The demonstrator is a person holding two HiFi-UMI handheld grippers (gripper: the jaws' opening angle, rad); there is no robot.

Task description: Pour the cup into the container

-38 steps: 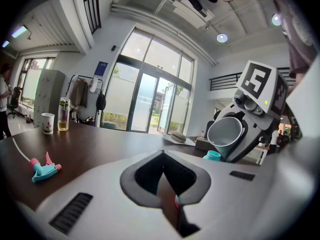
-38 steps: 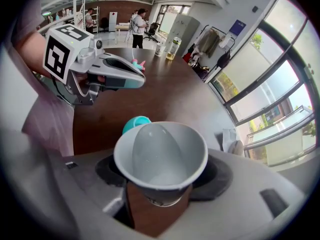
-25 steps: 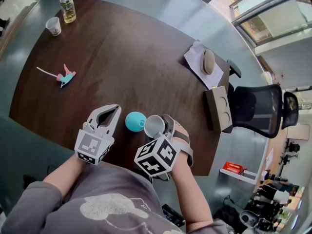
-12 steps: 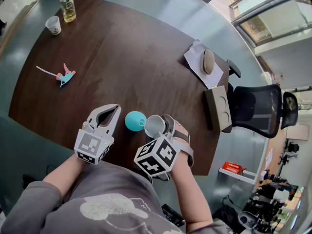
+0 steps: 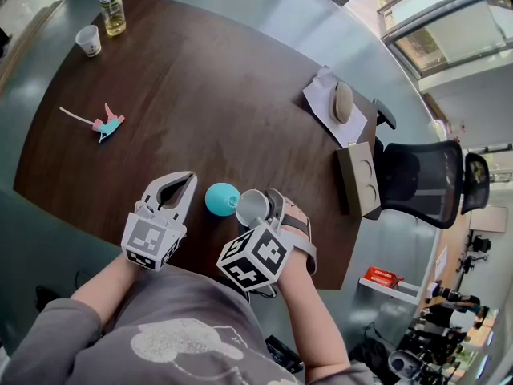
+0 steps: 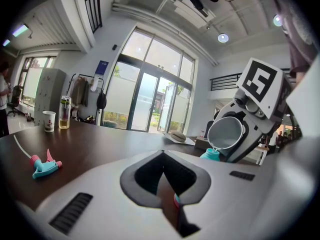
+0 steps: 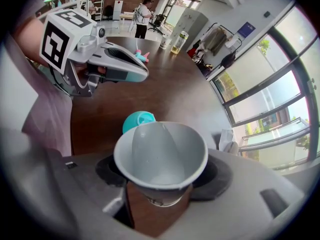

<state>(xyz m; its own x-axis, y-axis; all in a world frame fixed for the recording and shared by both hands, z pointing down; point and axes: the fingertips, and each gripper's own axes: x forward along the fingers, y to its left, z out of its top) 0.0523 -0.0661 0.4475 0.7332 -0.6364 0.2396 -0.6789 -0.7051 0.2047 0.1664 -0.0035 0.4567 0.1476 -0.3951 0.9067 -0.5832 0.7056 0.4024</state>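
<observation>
The right gripper (image 5: 264,208) has its jaws clamped on a grey cup (image 7: 160,156), one jaw on each side of the cup's lower half. The cup is tipped over, its open mouth facing 9 o'clock in the head view and its lip just above a round teal container (image 5: 220,199) that stands on the near edge of a dark wooden table (image 5: 200,95). At 9 o'clock from the container, just beside it, the left gripper (image 5: 186,181) hangs with its jaws closed together and nothing between them, its tips pointing toward 1 o'clock. Further out, at 10 o'clock, a pink and teal sprayer (image 5: 104,124) lies on the wood. In the far corner at 11 o'clock stand a paper cup (image 5: 88,41) and a bottle (image 5: 112,12) of yellow liquid. At 2 o'clock a sheet of paper (image 5: 325,95) carries a beige oval object (image 5: 343,101), with a brown box (image 5: 358,179) and a black office chair (image 5: 421,181) at 3 o'clock
</observation>
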